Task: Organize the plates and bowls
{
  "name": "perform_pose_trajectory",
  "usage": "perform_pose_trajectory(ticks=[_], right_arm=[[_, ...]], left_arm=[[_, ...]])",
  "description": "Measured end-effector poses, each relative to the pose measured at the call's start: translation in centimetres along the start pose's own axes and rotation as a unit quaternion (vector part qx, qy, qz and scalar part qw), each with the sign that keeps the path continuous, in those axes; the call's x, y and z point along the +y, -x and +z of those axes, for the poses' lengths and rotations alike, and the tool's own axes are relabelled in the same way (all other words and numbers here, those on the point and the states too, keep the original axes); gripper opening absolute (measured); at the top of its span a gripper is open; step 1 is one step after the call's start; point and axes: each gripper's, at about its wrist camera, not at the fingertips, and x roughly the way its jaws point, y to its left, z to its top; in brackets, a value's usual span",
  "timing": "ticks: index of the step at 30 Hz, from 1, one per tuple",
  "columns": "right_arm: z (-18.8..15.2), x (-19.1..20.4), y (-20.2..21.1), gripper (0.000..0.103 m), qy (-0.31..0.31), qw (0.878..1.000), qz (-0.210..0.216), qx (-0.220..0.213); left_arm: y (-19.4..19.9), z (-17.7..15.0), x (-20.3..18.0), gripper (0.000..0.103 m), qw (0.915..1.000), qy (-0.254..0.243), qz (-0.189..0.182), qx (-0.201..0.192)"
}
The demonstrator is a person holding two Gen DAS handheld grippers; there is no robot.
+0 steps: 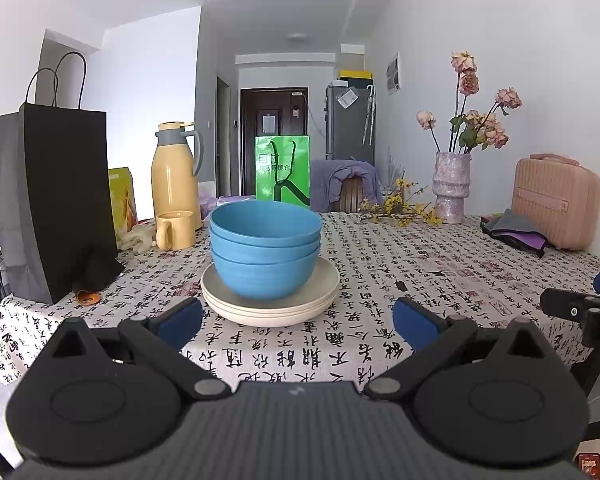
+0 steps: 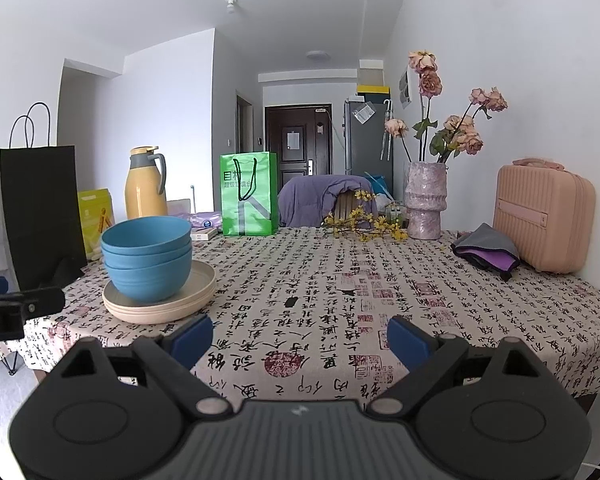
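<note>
Both the left tool (image 1: 298,322) and right tool (image 2: 300,340) hang released, empty, near the blue bowls (image 1: 265,252) stacked on cream plates (image 1: 270,306) on the table (image 1: 380,264).

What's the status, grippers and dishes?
Left gripper open, empty, facing stack. Right gripper open, empty. Blue bowls nested on cream plates. Nothing in between.

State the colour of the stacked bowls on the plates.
Blue bowls, on cream plates; clearest in the left wrist view.

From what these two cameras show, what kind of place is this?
Most likely a lived-in apartment's dining area: a table under a calligraphy-print cloth, a grey fridge beside the entrance door, and a vase of dried roses.
</note>
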Motion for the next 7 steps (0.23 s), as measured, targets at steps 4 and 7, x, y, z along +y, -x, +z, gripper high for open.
perform_pose_trajectory(ticks=[4, 7], right_arm=[[0.01, 0.03, 0.03, 0.094, 0.001, 1.000, 0.000, -0.001], [0.05, 0.06, 0.04, 0.094, 0.002, 1.000, -0.001, -0.003]], left_arm=[[0.00, -0.03, -0.07, 0.103, 1.0000, -0.001, -0.001, 0.000], [0.02, -0.05, -0.07, 0.103, 1.0000, -0.003, -0.001, -0.003]])
